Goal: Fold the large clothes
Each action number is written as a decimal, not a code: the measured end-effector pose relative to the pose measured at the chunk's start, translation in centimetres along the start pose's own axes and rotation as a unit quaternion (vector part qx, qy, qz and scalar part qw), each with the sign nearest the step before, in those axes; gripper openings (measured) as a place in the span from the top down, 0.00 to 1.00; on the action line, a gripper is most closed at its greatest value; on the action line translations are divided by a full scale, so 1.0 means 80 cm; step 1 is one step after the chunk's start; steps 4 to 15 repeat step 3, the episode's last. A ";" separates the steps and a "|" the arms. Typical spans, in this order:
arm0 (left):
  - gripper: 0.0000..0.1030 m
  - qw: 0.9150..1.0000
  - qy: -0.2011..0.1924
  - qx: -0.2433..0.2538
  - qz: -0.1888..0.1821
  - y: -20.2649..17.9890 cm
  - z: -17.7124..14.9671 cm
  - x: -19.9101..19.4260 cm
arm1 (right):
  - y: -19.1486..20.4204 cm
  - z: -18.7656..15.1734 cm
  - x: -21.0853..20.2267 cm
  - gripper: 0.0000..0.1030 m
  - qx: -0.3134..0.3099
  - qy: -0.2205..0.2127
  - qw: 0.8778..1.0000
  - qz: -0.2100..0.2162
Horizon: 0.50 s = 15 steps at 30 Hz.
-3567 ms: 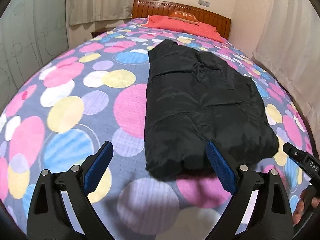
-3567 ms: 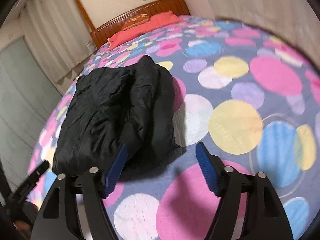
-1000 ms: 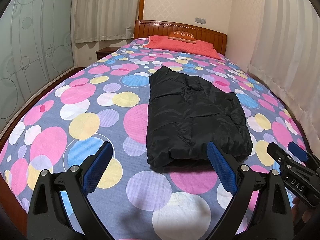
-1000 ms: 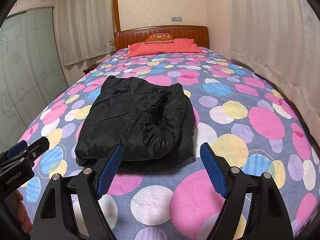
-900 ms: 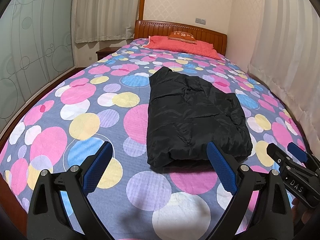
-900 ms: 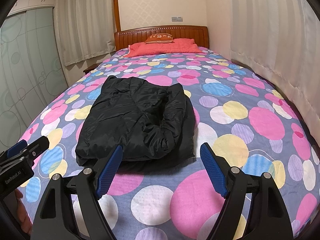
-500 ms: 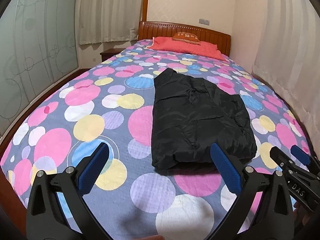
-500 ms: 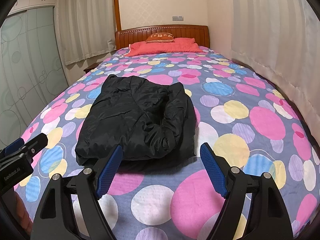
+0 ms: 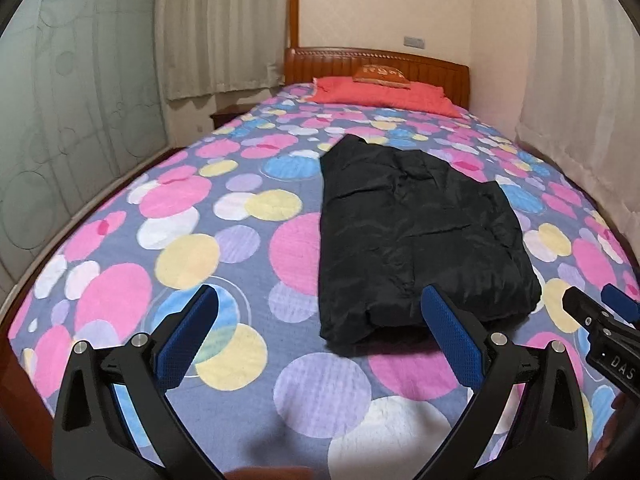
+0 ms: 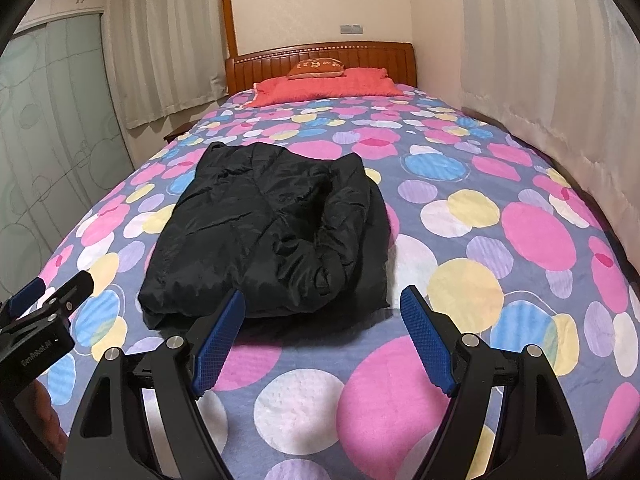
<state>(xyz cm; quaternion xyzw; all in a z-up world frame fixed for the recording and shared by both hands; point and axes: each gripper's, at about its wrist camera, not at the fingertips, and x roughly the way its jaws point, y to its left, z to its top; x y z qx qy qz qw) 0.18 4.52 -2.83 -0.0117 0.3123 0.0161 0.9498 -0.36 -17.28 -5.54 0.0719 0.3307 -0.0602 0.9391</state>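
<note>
A black puffy jacket (image 9: 416, 232) lies folded into a compact bundle in the middle of the bed; it also shows in the right wrist view (image 10: 276, 232). My left gripper (image 9: 320, 304) is open and empty, held back from the jacket's near edge. My right gripper (image 10: 324, 304) is open and empty, also back from the near edge. Each gripper shows at the edge of the other's view: the right gripper (image 9: 600, 316) and the left gripper (image 10: 44, 300).
The bed carries a quilt with coloured dots (image 9: 192, 256). Red pillows (image 10: 324, 84) lie by the wooden headboard (image 10: 320, 54). Curtains hang on the right wall (image 10: 560, 80). Frosted glass doors (image 9: 60, 120) stand on the left, with a nightstand (image 9: 228, 114) behind.
Both grippers have drawn back and risen from the jacket, showing more of the room. The jacket has not moved. Both grippers stay open.
</note>
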 end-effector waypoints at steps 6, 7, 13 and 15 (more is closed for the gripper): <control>0.02 1.000 0.014 -0.002 0.000 0.003 -0.002 0.014 | -0.010 -0.001 0.010 0.19 0.007 0.006 1.000 -0.006; 0.02 1.000 0.014 -0.002 0.000 0.003 -0.002 0.014 | -0.010 -0.001 0.010 0.19 0.007 0.006 1.000 -0.006; 0.02 1.000 0.014 -0.002 0.000 0.003 -0.002 0.014 | -0.010 -0.001 0.010 0.19 0.007 0.006 1.000 -0.006; 0.02 1.000 0.014 -0.002 0.000 0.003 -0.002 0.014 | -0.010 -0.001 0.010 0.19 0.007 0.006 1.000 -0.006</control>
